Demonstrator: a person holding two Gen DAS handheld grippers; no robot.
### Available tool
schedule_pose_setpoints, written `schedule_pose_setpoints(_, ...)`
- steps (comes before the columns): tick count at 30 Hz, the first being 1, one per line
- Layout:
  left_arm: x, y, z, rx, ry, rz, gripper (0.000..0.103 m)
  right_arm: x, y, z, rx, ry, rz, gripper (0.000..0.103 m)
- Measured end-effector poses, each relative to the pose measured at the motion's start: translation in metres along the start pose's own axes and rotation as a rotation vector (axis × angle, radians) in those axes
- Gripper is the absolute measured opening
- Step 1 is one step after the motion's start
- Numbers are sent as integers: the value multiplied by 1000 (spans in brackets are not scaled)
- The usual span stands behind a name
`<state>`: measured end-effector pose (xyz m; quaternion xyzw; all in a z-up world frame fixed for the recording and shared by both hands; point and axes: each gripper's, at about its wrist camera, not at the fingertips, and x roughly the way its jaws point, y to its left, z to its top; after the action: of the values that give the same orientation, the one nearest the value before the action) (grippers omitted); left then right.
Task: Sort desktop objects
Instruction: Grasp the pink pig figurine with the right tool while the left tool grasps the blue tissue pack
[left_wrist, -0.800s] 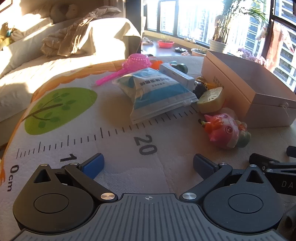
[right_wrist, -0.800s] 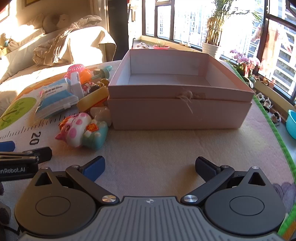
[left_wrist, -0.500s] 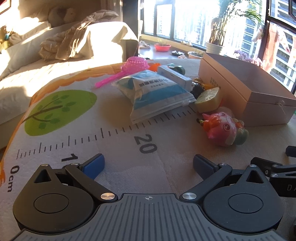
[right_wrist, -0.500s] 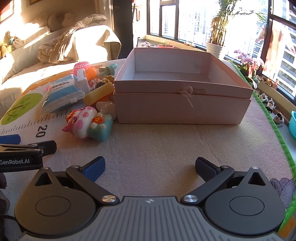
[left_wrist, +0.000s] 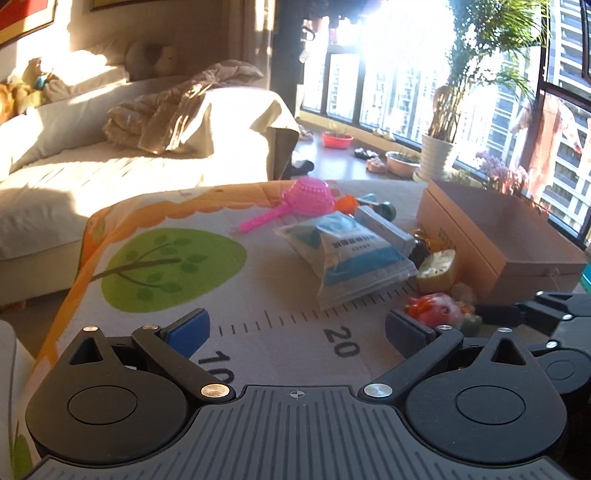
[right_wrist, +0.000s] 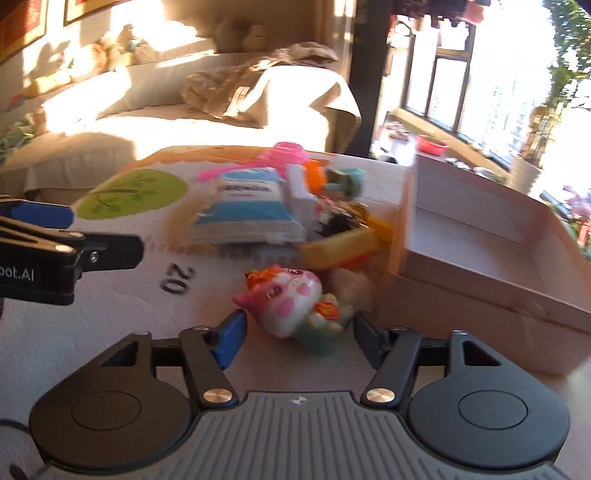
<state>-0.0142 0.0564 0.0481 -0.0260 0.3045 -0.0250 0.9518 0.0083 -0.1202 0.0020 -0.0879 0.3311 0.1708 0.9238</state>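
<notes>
A pink and white cat toy (right_wrist: 291, 299) lies on the play mat, just left of the open cardboard box (right_wrist: 480, 291). My right gripper (right_wrist: 297, 338) is down at the toy, a finger on each side of its lower end. Its jaws stand half-wide, and I see no pad clearly pressing. The picture is blurred. In the left wrist view the toy (left_wrist: 436, 314) lies beside the right gripper (left_wrist: 509, 304). My left gripper (left_wrist: 295, 328) hangs wide open over the mat's ruler marks with nothing between its fingers.
A blue and white packet (left_wrist: 354, 254), a pink strainer (left_wrist: 306, 201), a small white box (left_wrist: 384, 227) and a yellow toy (left_wrist: 439, 271) crowd the mat left of the cardboard box (left_wrist: 480, 251). Beyond the mat are a sofa (left_wrist: 110, 177) and, by the window, plant pots.
My right gripper has swung left from facing the box to the cat toy, and its jaws have narrowed around it. The left gripper has drawn back a little and stayed wide open.
</notes>
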Motion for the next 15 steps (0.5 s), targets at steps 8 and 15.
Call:
schedule_pose_setpoints(8,20,-2,11,59,23,-11,103,-6,1,2,5,-30,38,54)
schedule_pose_setpoints(15,73,-25,37,21,86,-60,103,-51,-47,-34,116,-10,-46,57)
